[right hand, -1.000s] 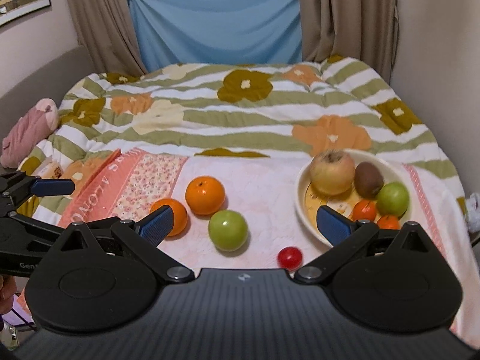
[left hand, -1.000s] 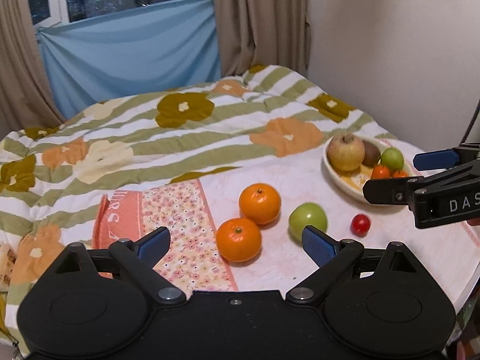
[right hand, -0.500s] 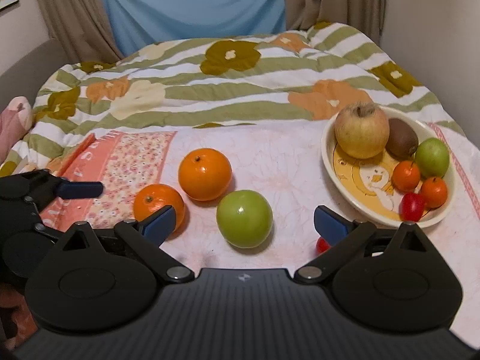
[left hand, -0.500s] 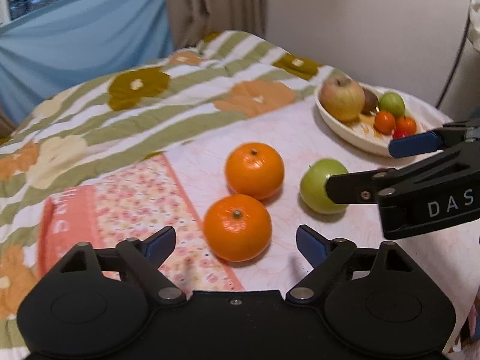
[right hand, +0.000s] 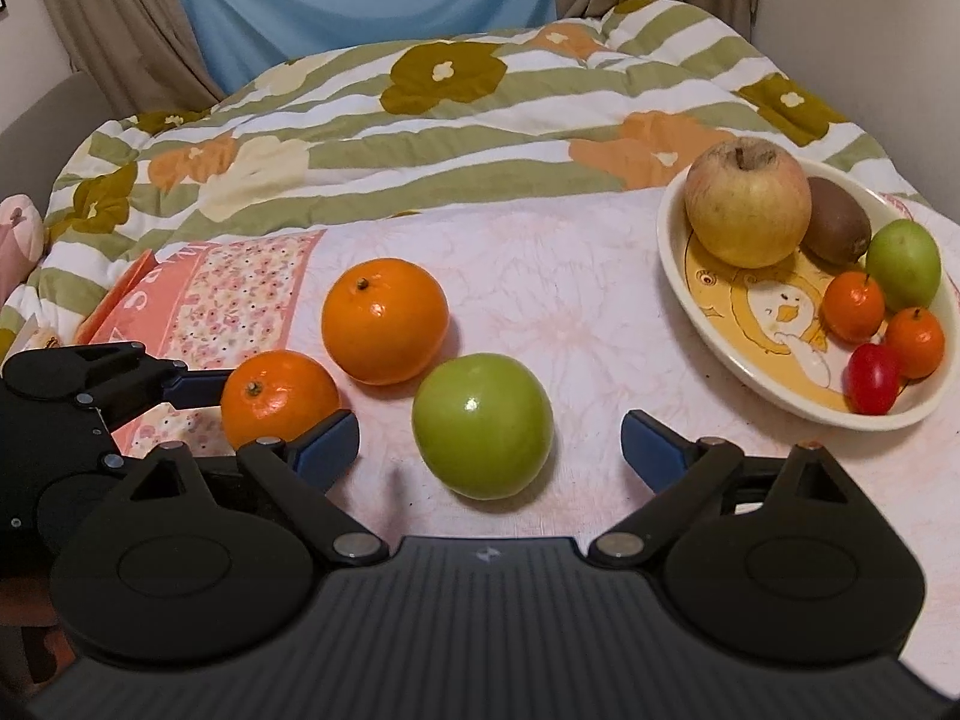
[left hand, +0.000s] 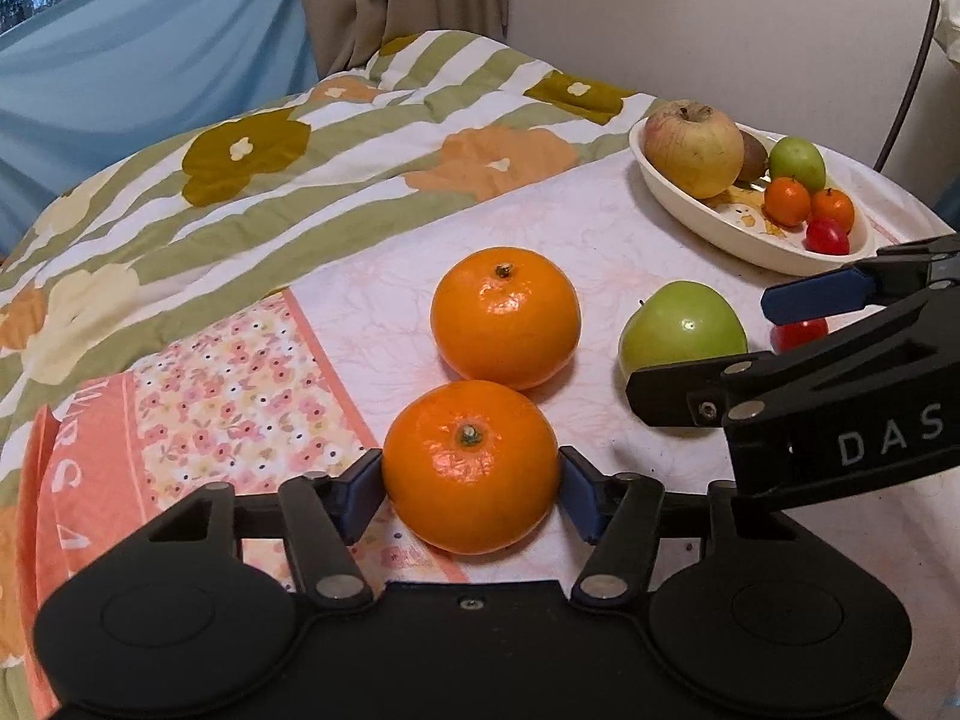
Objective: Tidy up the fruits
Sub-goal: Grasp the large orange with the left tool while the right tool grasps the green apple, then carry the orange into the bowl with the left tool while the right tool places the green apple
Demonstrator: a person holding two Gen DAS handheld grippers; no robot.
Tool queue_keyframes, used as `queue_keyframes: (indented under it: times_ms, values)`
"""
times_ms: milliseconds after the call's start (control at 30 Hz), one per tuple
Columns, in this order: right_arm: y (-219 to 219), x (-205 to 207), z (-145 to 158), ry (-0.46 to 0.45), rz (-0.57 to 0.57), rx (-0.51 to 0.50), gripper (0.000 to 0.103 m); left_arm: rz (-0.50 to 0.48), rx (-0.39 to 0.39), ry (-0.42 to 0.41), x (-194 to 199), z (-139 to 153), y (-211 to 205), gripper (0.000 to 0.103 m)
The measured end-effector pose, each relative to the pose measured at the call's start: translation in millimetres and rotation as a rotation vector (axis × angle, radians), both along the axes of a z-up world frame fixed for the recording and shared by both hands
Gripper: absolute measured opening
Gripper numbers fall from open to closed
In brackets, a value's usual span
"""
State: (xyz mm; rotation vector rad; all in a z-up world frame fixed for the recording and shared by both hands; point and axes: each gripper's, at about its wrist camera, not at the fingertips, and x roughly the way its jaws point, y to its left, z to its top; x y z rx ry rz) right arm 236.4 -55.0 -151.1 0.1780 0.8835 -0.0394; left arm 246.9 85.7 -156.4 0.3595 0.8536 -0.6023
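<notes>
The surface is a bed covered by a striped floral quilt (right hand: 480, 114), with a pale pink cloth (right hand: 540, 276) laid over its near part. A cream bowl (right hand: 678, 276) sits at the right of the right wrist view. It holds 1 large yellow-red apple (right hand: 747, 201), 1 kiwi (right hand: 837, 228), 1 small green fruit (right hand: 903, 264), 2 small oranges and 1 red cherry tomato (right hand: 873, 378).

3 fruits lie loose on the cloth at lower centre. The near orange (left hand: 471, 465) is glossy, stem up, and sits just in front of the far orange (left hand: 506, 317); whether the 2 touch cannot be told. The green apple (right hand: 483, 425) is smooth and shiny, just right of the far orange. In the left wrist view a second red tomato (left hand: 801, 331) shows at the right edge, partly hidden behind the right tool's finger.

The left tool (left hand: 471, 483) pinches the near orange, 1 blue pad pressed on each side. The right tool (right hand: 489, 456) is spread wide, its pads on either side of the green apple and clear of it. Its left pad sits just beside the near orange.
</notes>
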Motion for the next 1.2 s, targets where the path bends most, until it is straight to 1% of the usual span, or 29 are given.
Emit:
queue_keyframes:
  times_ms: [100,233,300,433,567,800,900,933,1200]
  values:
    - [-2,2,-3,0.001,0.002,0.011,0.102,0.0,0.006,-0.005,0,0,-2,0.065]
    - [-1,5,-6,0.008,0.007,0.014,0.094,-0.005,0.016,-0.01,-2,0,-2,0.065]
    - [-1,5,-7,0.008,0.006,0.016,0.092,-0.003,0.019,-0.006,-2,0,-2,0.064]
    - [0,8,-9,0.017,0.018,0.011,0.083,0.007,0.031,-0.017,-5,1,1,0.064]
    - [3,10,-11,0.022,0.029,0.007,0.08,0.021,0.032,-0.019,-8,3,6,0.064]
    - [8,13,-15,0.027,0.049,-0.006,0.078,0.049,0.028,-0.02,-15,6,15,0.064]
    - [8,14,-18,0.031,0.055,-0.018,0.074,0.065,0.02,-0.018,-18,7,19,0.064]
    - [8,14,-19,0.033,0.055,-0.023,0.07,0.069,0.019,-0.019,-20,7,20,0.064]
    - [7,6,-17,0.009,0.065,-0.026,0.069,0.093,0.005,-0.027,-29,12,25,0.064]
